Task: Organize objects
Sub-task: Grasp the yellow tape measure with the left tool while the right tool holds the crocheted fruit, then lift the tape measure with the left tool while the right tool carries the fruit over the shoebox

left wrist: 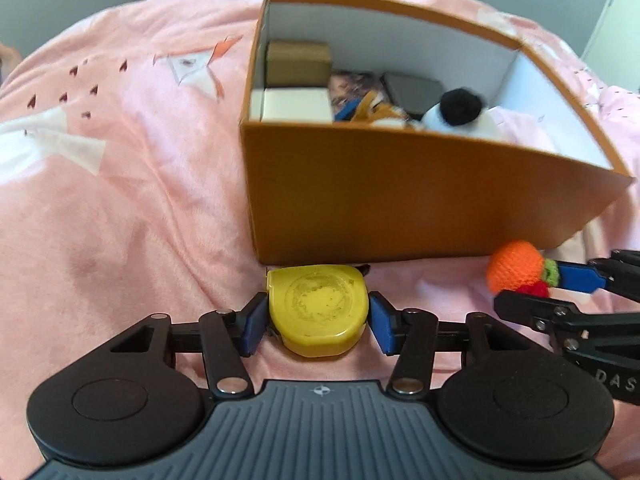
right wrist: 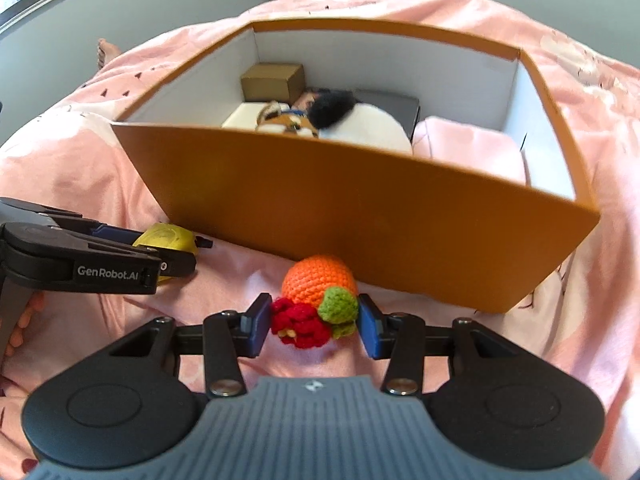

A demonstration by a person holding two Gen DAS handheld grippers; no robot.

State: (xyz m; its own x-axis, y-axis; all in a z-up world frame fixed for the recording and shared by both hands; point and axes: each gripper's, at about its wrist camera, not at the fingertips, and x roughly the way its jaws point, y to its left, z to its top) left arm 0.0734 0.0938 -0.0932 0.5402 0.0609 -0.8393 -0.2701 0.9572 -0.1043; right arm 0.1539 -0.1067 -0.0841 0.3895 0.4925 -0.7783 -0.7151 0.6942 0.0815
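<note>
1. Straddling a yellow tape measure, the left hand-held gripper sits low on the pink bed cover, its blue pads close against the case's two sides; whether they press on it cannot be told.
2. Lying flat on the cover, the tape measure rests just in front of the near wall of an orange cardboard box, its black tab pointing toward that wall.
3. Gripping a crocheted toy, the right hand-held gripper has its pads closed on the toy's red and green parts, with the orange ball sticking out ahead toward the box.
4. Seen from the left wrist camera, the same toy and right hand-held gripper sit near the box's near right corner.
5. Holding several things, the open box contains a brown carton, a white carton, a dark flat case, a black-and-white plush, an orange-and-white plush and a folded pink cloth.
6. Showing at the far left edge of the right wrist view are fingers behind the left hand-held gripper and a bare foot at the bed's far side.
</note>
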